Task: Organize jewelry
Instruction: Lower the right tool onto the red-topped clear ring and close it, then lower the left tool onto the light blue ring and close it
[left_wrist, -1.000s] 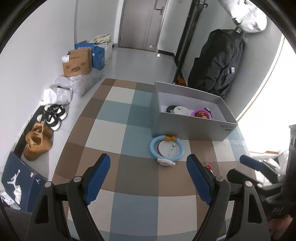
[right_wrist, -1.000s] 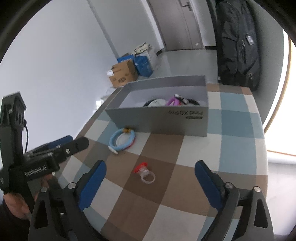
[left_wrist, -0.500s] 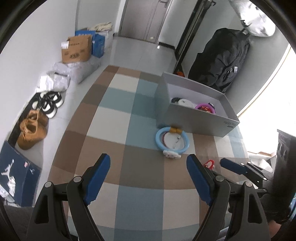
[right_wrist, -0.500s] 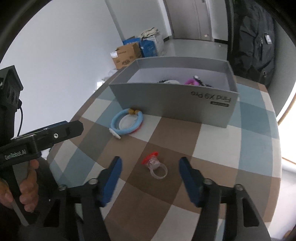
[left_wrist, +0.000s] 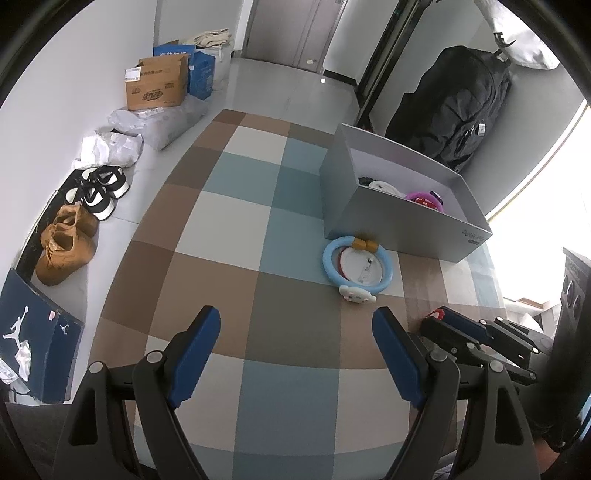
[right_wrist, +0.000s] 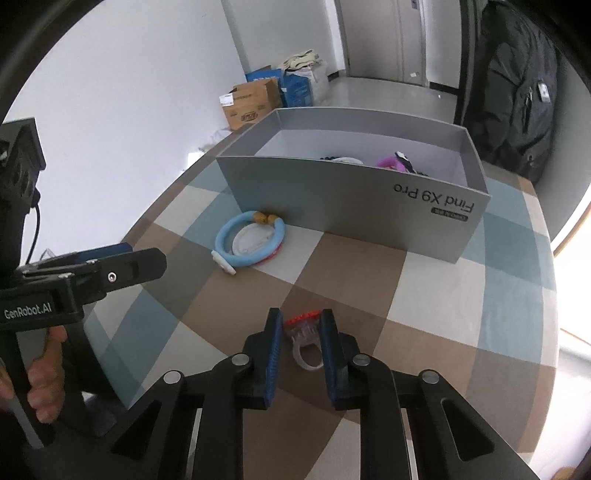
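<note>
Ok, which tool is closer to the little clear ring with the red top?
Right. The right tool has its fingers on either side of the clear ring on the checkered table; the left tool hangs open, off to its left.

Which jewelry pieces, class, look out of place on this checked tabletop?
Two pieces lie outside the grey box. The light blue bracelet lies flat against its front wall. The clear ring with a red top sits on a brown square between the pads of the right hand-held gripper. The left hand-held gripper is open, holding nothing.
</note>
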